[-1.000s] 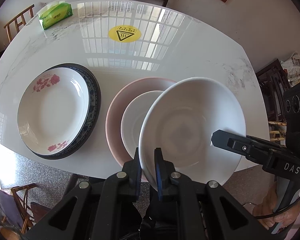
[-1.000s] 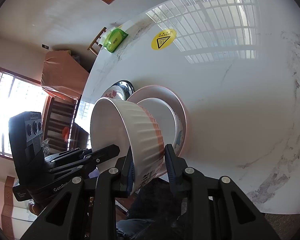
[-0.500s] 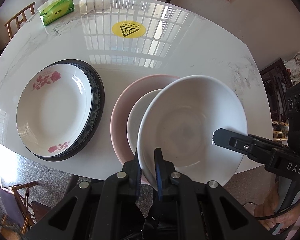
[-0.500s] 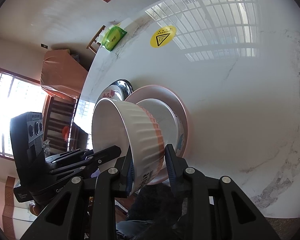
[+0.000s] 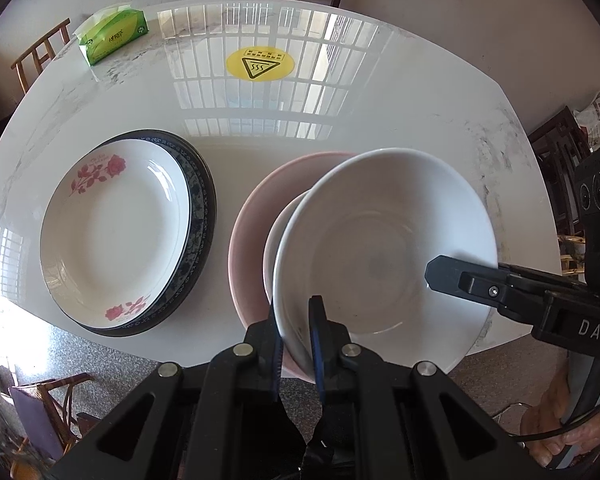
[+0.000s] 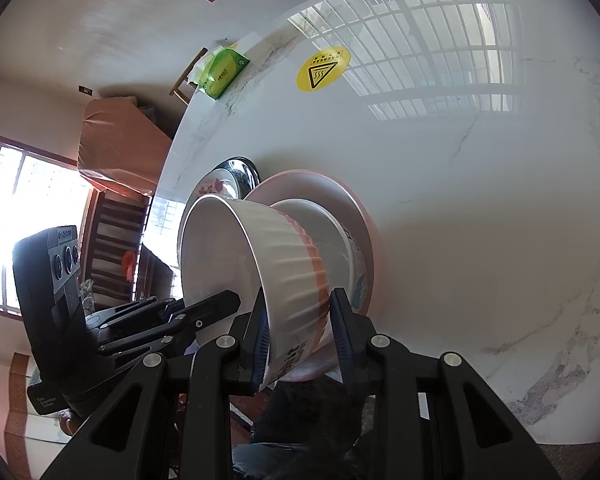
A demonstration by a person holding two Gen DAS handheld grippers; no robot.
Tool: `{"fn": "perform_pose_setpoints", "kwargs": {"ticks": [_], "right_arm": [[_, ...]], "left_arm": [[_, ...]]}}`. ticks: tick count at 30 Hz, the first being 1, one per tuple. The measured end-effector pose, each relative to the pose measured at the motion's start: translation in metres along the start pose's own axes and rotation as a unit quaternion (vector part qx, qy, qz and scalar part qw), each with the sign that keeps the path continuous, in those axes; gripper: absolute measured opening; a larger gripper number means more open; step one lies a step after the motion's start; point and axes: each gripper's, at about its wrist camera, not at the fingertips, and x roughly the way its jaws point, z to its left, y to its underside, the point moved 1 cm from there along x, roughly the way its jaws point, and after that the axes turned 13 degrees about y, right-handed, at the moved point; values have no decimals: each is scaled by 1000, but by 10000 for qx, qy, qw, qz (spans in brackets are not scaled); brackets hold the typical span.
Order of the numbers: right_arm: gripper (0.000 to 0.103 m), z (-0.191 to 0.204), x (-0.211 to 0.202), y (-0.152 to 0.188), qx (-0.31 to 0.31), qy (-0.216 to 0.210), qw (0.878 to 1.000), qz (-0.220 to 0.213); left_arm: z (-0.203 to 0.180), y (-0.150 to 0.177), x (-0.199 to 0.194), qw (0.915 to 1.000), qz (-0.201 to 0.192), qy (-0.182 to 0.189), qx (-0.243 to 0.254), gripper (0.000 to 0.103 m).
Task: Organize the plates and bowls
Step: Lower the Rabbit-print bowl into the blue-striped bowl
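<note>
1. Sitting at the left of the tabletop (image 5: 380, 92), the rose-patterned plate (image 5: 114, 228) already rests inside the dark-rimmed plate (image 5: 202, 216), so the plate pile looks settled
2. Next to it, near the front edge, the pink plate (image 5: 256, 216) carries a small white bowl (image 5: 274, 252); this second pile looks like the one being built
3. The left hand-held gripper (image 5: 294, 332) is clenched on the near rim of the large ribbed bowl (image 5: 384, 256), one finger inside and one outside
4. That bowl is tilted, and in the right wrist view it sits mouth-up on the small white bowl (image 6: 332, 236) with its ribbed wall showing; whether it is fully seated I cannot tell
5. The right hand-held gripper (image 6: 300, 332) grasps the ribbed bowl (image 6: 260, 264) at its right side, across the rim and wall
6. My judgement: most of the sorting is done; what remains is levelling this bowl into the nest and letting go with both grippers
7. Nothing else loose shows, only a green tissue pack (image 5: 114, 36) and a yellow sticker (image 5: 260, 65) at the far side
</note>
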Motion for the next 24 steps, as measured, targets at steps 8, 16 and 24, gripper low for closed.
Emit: {"fn": "perform_pose_setpoints", "kwargs": {"ticks": [8,16,24], "right_arm": [[30,-2,4,2,-18,21,10000,10],[31,-6,3,2,-50,98,9999,-63],[32,-7,-1,1,-56,107,9998,-142]], "left_arm": [[2,-1,2,9998,-64,-174,99,12],[-2,-3,-1,9985,-295,-348,296,16],[-9,-2,-5,9942,-643,-570,639,16]]}}
